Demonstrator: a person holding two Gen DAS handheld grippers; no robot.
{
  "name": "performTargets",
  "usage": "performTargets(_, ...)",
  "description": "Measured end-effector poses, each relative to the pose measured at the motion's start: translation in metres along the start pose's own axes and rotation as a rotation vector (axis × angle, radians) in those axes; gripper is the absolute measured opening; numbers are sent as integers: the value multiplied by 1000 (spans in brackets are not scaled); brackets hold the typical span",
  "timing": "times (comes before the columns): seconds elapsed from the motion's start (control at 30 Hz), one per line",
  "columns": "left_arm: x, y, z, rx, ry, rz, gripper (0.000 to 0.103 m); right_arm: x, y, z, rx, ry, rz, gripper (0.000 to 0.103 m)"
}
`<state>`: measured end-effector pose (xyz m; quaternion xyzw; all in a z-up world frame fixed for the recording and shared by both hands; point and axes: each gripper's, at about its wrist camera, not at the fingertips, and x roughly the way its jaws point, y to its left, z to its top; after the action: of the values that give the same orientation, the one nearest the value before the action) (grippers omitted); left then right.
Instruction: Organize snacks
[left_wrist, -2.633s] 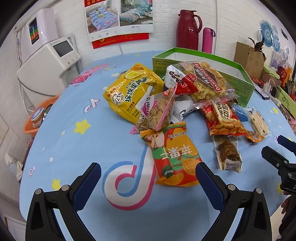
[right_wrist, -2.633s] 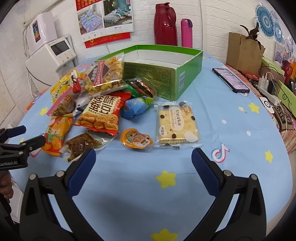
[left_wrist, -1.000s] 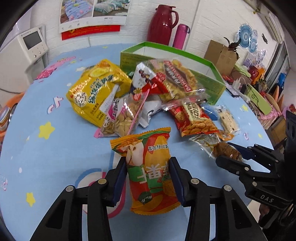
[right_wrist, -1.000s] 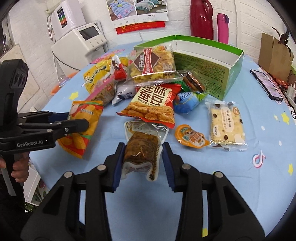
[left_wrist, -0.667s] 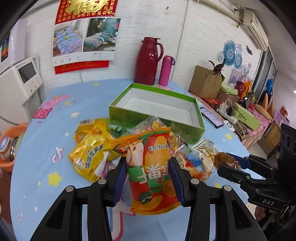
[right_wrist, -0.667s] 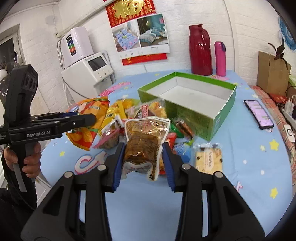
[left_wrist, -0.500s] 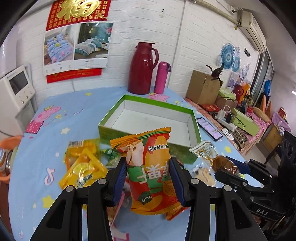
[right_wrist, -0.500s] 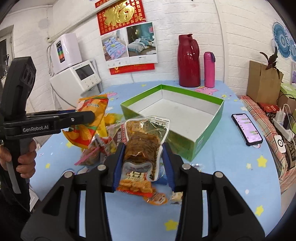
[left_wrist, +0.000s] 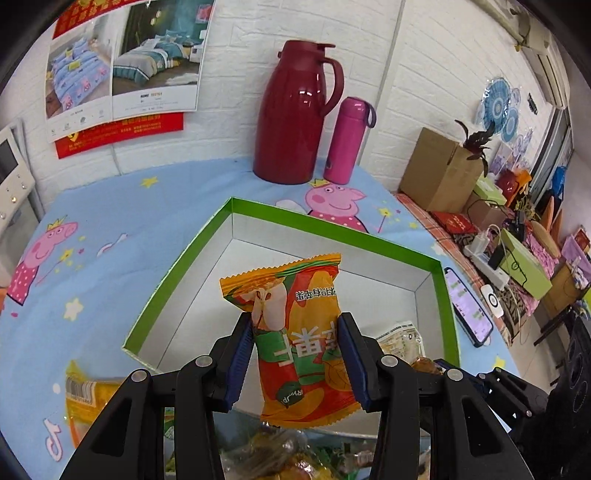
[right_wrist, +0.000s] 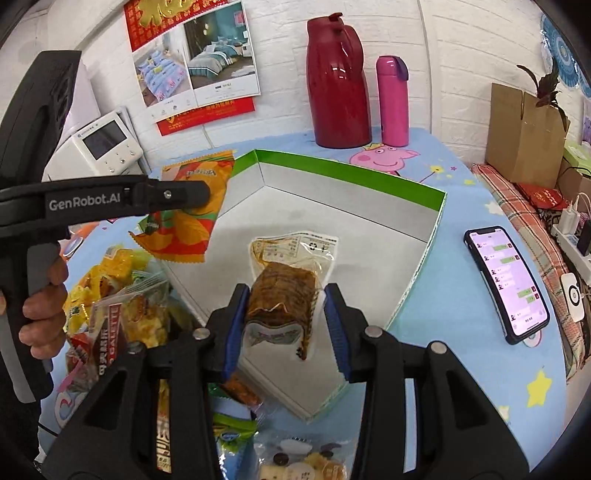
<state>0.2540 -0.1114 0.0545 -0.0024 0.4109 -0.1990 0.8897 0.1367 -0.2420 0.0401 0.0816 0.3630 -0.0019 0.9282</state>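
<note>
My left gripper (left_wrist: 297, 356) is shut on an orange and red fruit-chip bag (left_wrist: 295, 325), held in the air over the near edge of the green box (left_wrist: 332, 230) with a pale bare floor. In the right wrist view that same orange bag (right_wrist: 184, 218) hangs at the box's left rim under the left gripper (right_wrist: 184, 192). My right gripper (right_wrist: 282, 319) is shut on a clear packet of brown dried meat (right_wrist: 284, 291), held above the inside of the green box (right_wrist: 351, 171). The clear packet (left_wrist: 400, 341) peeks out at the left view's lower right.
Loose snack packets (right_wrist: 125, 314) lie heaped on the blue cartoon tablecloth before the box. A dark red thermos jug (left_wrist: 295, 114) and a pink bottle (left_wrist: 345, 142) stand behind it by the wall. A lit phone (right_wrist: 506, 280) lies to the right. A hand (right_wrist: 40, 314) grips the left tool's handle.
Both grippers shut on their packets, lifted them off the table and carried them forward; the packets now hang over the green box, which fills more of both views.
</note>
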Motion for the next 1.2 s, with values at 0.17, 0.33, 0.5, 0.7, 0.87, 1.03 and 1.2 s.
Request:
performTargets(0.17, 18, 4, -3, 3, 22, 0, 68, 17, 7, 5, -80, 11, -15, 55)
performTargets(0.33, -2, 10, -6, -20, -17, -8, 93, -11, 8, 2, -118, -64, -66, 83)
performTargets(0.5, -41, 8, -15, -30, -51, 10, 93, -68, -8, 0, -18, -170, -83, 90)
performTargets(0.7, -94, -5, -53, 0, -85, 63, 93, -124, -4, -20, 25, -259, -72, 95)
performTargets(0.87, -126, -3, -95, 3, -99, 103, 93, -138, 14, -46, 12, -243, -43, 95)
performTargets(1.03, -141, 21, -132, -82, -90, 98, 93, -121, 31, -67, 3, -173, 30, 95)
performTargets(1.2, -136, 41, -148, -122, -64, 34, 93, -90, 42, -80, 35, -76, 138, 94)
